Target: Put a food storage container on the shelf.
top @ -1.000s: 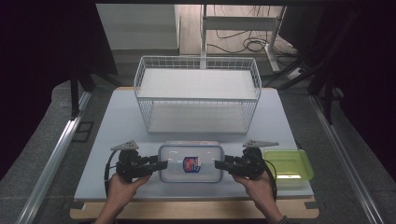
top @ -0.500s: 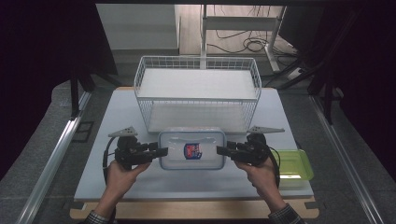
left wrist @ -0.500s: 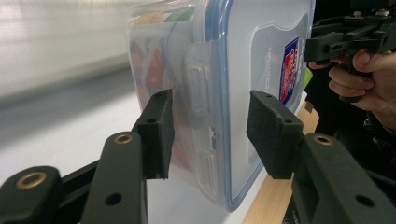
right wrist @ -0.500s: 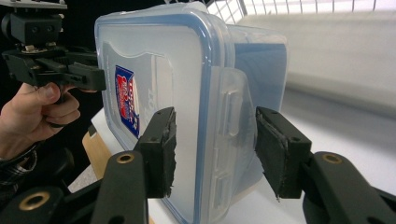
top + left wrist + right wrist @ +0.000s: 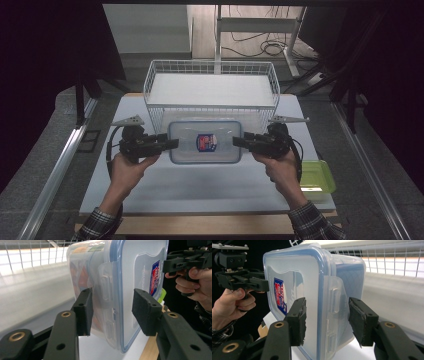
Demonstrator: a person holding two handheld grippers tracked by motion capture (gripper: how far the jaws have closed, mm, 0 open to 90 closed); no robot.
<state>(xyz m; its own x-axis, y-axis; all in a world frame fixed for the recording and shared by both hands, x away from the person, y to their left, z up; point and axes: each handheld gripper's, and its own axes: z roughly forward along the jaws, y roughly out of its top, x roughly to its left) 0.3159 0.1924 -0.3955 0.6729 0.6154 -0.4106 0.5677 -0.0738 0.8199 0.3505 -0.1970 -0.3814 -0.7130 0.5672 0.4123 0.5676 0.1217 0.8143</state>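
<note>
A clear plastic container (image 5: 205, 141) with a blue-rimmed lid and a red-blue label hangs level over the white table top (image 5: 200, 187), just in front of the wire basket (image 5: 210, 63). My left gripper (image 5: 172, 144) is shut on its left end and my right gripper (image 5: 236, 142) on its right end. In the left gripper view the pads of my left gripper (image 5: 111, 311) clamp the container (image 5: 117, 277) at its latch flap. My right gripper (image 5: 327, 320) likewise squeezes the container (image 5: 294, 277) across lid and body. Something coloured shows faintly inside.
The white wire basket stands at the table's far middle with a bare white floor. A flat green tray (image 5: 316, 176) lies at the right front of the table, beside the right hand. Dark floor and metal rails flank the table.
Both grippers have carried the container away from the table's front edge toward the basket, with the forearms reaching further in. The green tray has stayed put.
</note>
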